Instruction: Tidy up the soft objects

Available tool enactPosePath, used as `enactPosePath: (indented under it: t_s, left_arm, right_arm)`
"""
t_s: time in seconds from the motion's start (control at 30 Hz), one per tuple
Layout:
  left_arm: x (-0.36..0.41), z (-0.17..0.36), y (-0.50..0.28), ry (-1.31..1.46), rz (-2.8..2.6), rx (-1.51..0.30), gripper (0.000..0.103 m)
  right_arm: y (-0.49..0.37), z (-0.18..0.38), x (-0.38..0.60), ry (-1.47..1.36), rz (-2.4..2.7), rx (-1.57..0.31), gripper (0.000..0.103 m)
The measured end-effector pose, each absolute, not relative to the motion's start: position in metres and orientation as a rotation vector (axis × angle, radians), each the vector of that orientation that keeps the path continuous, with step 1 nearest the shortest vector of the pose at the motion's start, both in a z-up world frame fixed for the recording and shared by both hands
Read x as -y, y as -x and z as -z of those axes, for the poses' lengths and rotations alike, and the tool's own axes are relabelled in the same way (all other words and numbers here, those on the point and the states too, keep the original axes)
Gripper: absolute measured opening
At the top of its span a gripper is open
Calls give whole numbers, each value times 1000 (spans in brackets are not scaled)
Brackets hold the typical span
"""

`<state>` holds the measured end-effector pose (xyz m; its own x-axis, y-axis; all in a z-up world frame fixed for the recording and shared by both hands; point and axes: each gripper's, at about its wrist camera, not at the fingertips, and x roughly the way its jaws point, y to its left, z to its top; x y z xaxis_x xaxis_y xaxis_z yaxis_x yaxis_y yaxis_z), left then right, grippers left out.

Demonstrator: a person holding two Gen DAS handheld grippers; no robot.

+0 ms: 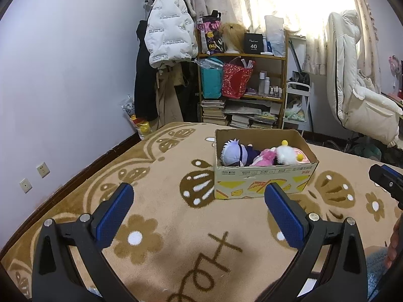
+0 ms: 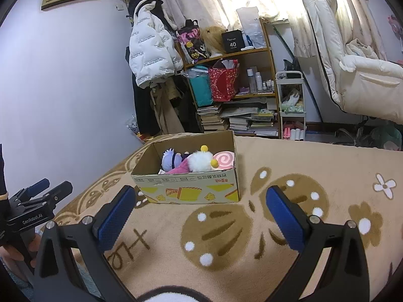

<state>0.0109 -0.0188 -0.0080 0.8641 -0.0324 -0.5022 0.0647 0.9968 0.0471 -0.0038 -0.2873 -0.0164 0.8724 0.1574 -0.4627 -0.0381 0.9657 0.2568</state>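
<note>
From my left camera, my left gripper hangs over the blanket with its jaws wide apart and nothing in them, and the soft toys all sit in the cardboard box ahead, tucked in so they stay together. From my right camera, my right gripper is spread wide and empty too, facing the same box, so I think the tidying is nearly done.
</note>
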Motion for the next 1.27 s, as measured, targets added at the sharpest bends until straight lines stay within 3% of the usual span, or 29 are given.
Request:
enactPosePath:
  t_s: [1.27]
  left_arm:
    - [19,5,-12,-64,68,-523,103]
  right_arm:
    - [9,11,282,-252,-69,-492,103]
